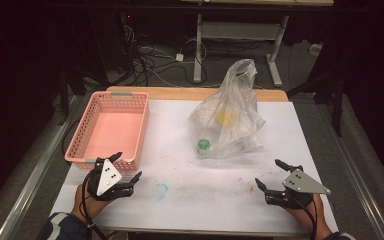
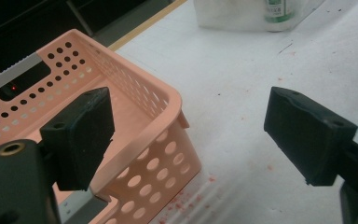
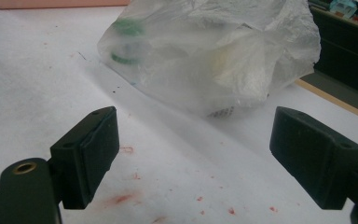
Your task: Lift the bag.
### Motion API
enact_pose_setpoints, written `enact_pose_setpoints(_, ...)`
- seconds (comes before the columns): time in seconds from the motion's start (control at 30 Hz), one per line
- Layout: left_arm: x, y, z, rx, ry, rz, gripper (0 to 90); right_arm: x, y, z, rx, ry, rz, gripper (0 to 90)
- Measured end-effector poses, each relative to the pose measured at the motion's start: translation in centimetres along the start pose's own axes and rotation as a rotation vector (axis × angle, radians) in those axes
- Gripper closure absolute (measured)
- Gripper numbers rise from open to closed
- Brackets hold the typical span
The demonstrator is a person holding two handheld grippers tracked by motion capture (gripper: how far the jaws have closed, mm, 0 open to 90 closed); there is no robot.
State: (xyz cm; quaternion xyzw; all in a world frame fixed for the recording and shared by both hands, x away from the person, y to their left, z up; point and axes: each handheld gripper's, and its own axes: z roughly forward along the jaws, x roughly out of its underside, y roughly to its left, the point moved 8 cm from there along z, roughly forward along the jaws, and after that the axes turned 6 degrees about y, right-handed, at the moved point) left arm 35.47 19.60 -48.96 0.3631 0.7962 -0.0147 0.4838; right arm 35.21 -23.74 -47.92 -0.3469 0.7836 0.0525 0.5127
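A clear plastic bag (image 1: 228,117) lies at the table's middle back, tied up at the top. Inside it I make out a green-capped bottle (image 1: 204,145) and something yellow (image 1: 224,117). The bag (image 3: 209,56) lies ahead of my right gripper (image 3: 193,158), which stands open and holds nothing. A pink perforated basket (image 1: 111,127) sits at the left with nothing in it. My left gripper (image 1: 127,167) stands open at the basket's near right corner (image 2: 168,140). My right gripper (image 1: 271,174) rests low at the front right.
The white table cover (image 1: 215,187) carries red specks and a faint blue ring mark (image 1: 160,190). Beyond the table's far wooden edge are cables and the legs of a desk (image 1: 240,45) on a dark floor.
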Motion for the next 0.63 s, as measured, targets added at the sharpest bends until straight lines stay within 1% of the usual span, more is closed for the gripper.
enact_pose_setpoints(0.2, -0.19, -0.14, 0.15, 0.001, 0.001, 0.013, 16.0, 0.16, -0.12, 0.05, 0.000, 0.006, 0.006, 16.4)
enact_pose_setpoints(0.63, -0.27, -0.04, 0.29, -0.002, 0.004, 0.016, 16.0, 0.18, -0.17, 0.05, -0.002, 0.004, 0.007, 16.9)
